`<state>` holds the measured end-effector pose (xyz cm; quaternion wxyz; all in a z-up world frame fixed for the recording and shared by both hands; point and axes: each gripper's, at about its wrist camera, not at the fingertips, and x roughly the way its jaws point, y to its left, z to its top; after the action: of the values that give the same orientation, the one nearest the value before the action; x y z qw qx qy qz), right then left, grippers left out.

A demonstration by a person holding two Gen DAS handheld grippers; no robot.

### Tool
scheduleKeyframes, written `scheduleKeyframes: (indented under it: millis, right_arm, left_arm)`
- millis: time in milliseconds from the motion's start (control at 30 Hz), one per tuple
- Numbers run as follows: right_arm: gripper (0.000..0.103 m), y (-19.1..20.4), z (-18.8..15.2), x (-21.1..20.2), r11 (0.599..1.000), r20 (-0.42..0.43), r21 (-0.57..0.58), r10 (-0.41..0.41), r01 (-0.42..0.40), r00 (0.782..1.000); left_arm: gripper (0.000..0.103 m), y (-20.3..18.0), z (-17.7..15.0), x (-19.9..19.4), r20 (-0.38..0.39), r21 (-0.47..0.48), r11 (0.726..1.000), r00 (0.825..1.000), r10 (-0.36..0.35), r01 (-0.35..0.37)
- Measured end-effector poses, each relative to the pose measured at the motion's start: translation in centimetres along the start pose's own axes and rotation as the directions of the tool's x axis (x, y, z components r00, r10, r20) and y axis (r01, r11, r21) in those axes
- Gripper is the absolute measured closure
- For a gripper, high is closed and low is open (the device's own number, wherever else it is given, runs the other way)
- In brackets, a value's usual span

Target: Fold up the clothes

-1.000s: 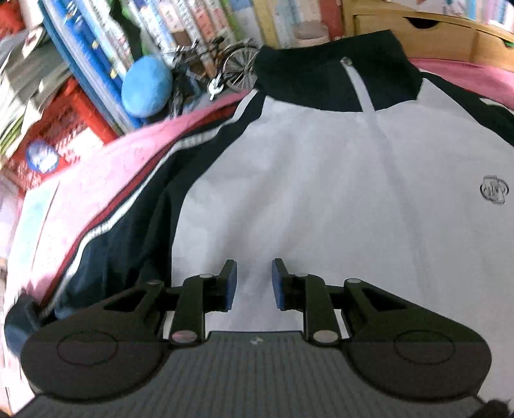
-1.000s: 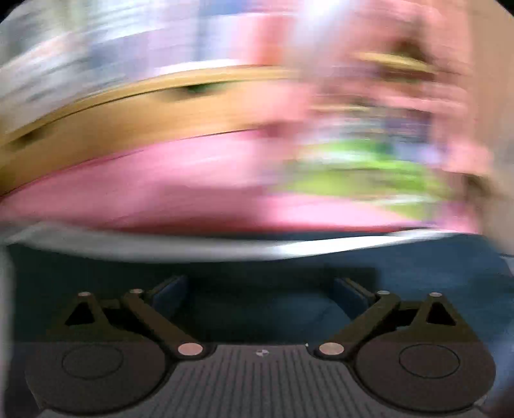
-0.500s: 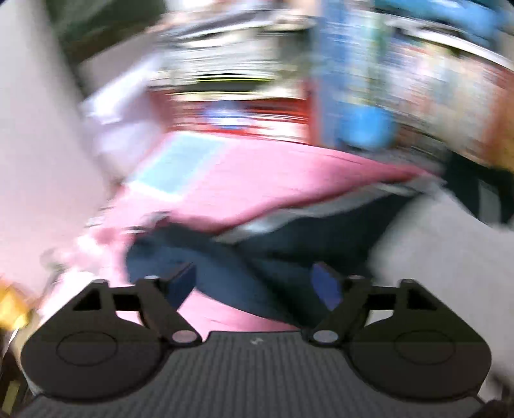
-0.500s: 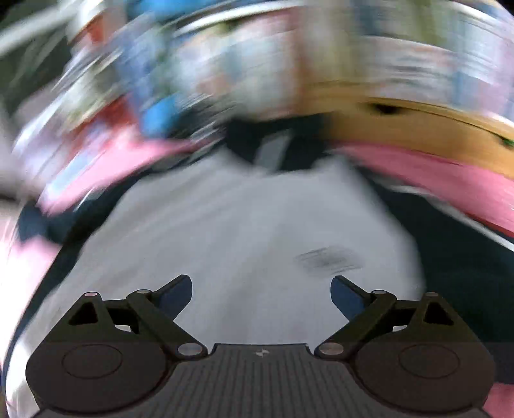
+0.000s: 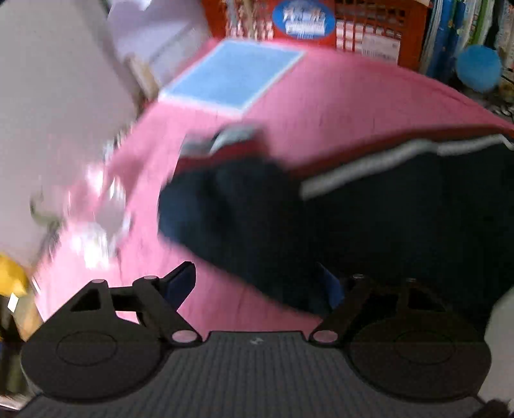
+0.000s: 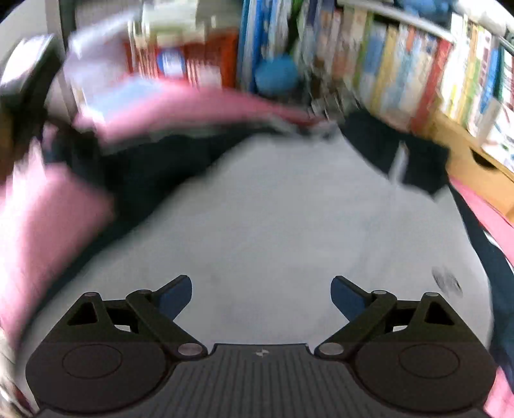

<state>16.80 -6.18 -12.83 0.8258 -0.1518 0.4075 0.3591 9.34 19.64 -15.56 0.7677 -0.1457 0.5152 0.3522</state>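
Note:
A white and navy jacket lies flat on a pink sheet. In the left wrist view its navy sleeve, with a white stripe and red edge, stretches left to its cuff. My left gripper is open, just before the sleeve's near edge, with its right finger against the dark cloth. In the right wrist view the jacket's white front fills the middle and its navy collar lies at the far right. My right gripper is open and empty over the white front.
The pink sheet carries a light blue pad at its far left. A red crate, a blue ball and rows of books stand behind. A wooden drawer unit stands at the right.
My left gripper has opened and swung left from the white front to the sleeve end. My right gripper has swung left from the bed's right side to over the white front.

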Motion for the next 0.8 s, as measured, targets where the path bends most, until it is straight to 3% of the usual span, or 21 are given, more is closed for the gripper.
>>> scheduleKeyframes:
  millis: [100, 200, 333, 400, 500, 600, 700, 767, 800]
  right_arm:
    - [0.009, 2.4, 6.2, 2.7, 0.983, 0.006, 0.023, 0.184, -0.184, 0.983]
    - [0.009, 7.5, 11.9, 6.7, 0.928, -0.05, -0.032, 0.37, -0.372, 0.928]
    - [0.009, 16.3, 15.4, 13.0, 0.859, -0.211, -0.071, 0.484, -0.507, 0.849]
    - [0.011, 20.1, 15.8, 16.2, 0.855, -0.299, -0.102, 0.461, -0.509, 0.835]
    - [0.068, 22.7, 15.3, 18.3, 0.885, -0.357, -0.121, 0.383, -0.449, 0.852]
    - [0.073, 22.9, 16.0, 16.8, 0.88, -0.299, -0.114, 0.412, -0.461, 0.86]
    - [0.073, 21.0, 17.9, 13.1, 0.916, -0.161, -0.092, 0.374, -0.391, 0.913]
    - [0.073, 19.3, 19.1, 9.7, 0.962, -0.001, -0.032, 0.271, -0.271, 0.963]
    - [0.073, 18.6, 19.6, 7.4, 0.986, 0.116, -0.002, 0.165, -0.166, 0.979]
  left_arm:
    - [0.02, 2.8, -2.4, 0.3, -0.016, -0.068, 0.991, 0.993, -0.119, 0.118]
    - [0.02, 4.8, -3.6, 0.1, 0.009, -0.07, 0.977, 0.979, -0.201, 0.202]
    - [0.02, 6.5, -4.3, -0.2, 0.033, -0.029, 0.96, 0.96, -0.278, 0.279]
    - [0.02, 6.9, -4.6, -0.3, 0.046, -0.001, 0.954, 0.953, -0.298, 0.298]
    - [0.02, 7.4, -4.7, -1.0, 0.096, 0.03, 0.953, 0.949, -0.302, 0.3]
    - [0.02, 7.3, -4.3, -2.2, 0.17, 0.069, 0.957, 0.941, -0.291, 0.284]
    - [0.02, 7.2, -3.0, -3.7, 0.271, 0.091, 0.951, 0.911, -0.311, 0.297]
    - [0.02, 7.1, -1.9, -4.4, 0.316, 0.094, 0.946, 0.892, -0.324, 0.31]
    - [0.02, 7.2, -1.5, -4.4, 0.321, 0.086, 0.946, 0.891, -0.322, 0.311]
